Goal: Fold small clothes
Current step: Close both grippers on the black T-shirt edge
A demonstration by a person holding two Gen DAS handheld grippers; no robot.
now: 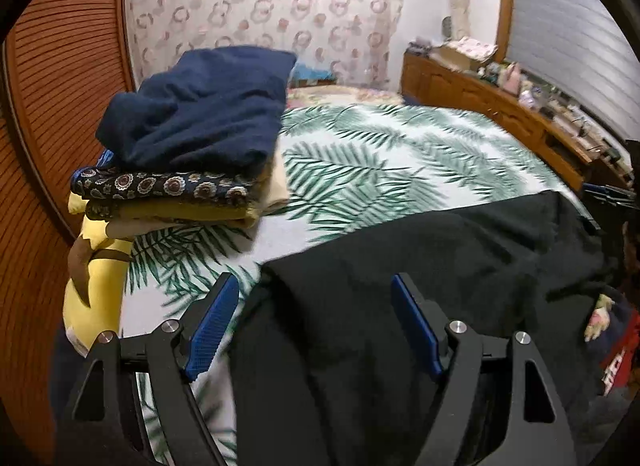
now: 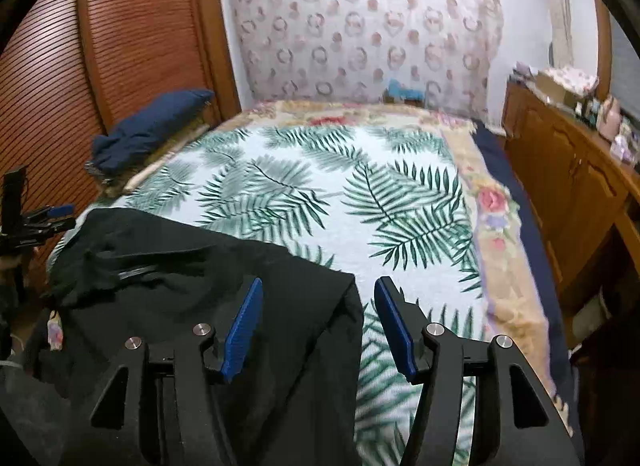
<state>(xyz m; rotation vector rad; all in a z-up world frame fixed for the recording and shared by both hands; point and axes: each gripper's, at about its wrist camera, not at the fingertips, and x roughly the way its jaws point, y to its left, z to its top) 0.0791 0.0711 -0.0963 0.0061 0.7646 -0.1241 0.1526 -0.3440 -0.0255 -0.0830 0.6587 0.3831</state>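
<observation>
A black garment (image 1: 420, 266) is spread on the near part of the bed (image 1: 380, 153), over the palm-leaf cover, and hangs over the near edge toward the cameras. Both claws are seen standing apart with nothing pinched. The left claw (image 1: 316, 322) is spread wide over the garment's left border, with cloth lying below the gap but untouched by the blue pads (image 1: 212, 330). The right claw (image 2: 318, 326) is likewise spread, straddling the garment's right edge, so that one pad is over black cloth and the other over the bed cover.

The cloth is judged to be light, limp and thin: soft wrinkles are seen across it, and no stiffness is shown along its edge. It is likely to sag and bunch when lifted, and to drag on the cover if pulled flat. A seam or a corner along each side border is judged the best place to be taken, one by each claw, so that the fold can be carried over evenly. A single layer should be caught, since the bed cover beneath could be pinched with it.

A stack of folded clothes (image 1: 180, 169), topped by a navy piece (image 1: 200, 113), is seen at the bed's far left, well apart.
</observation>
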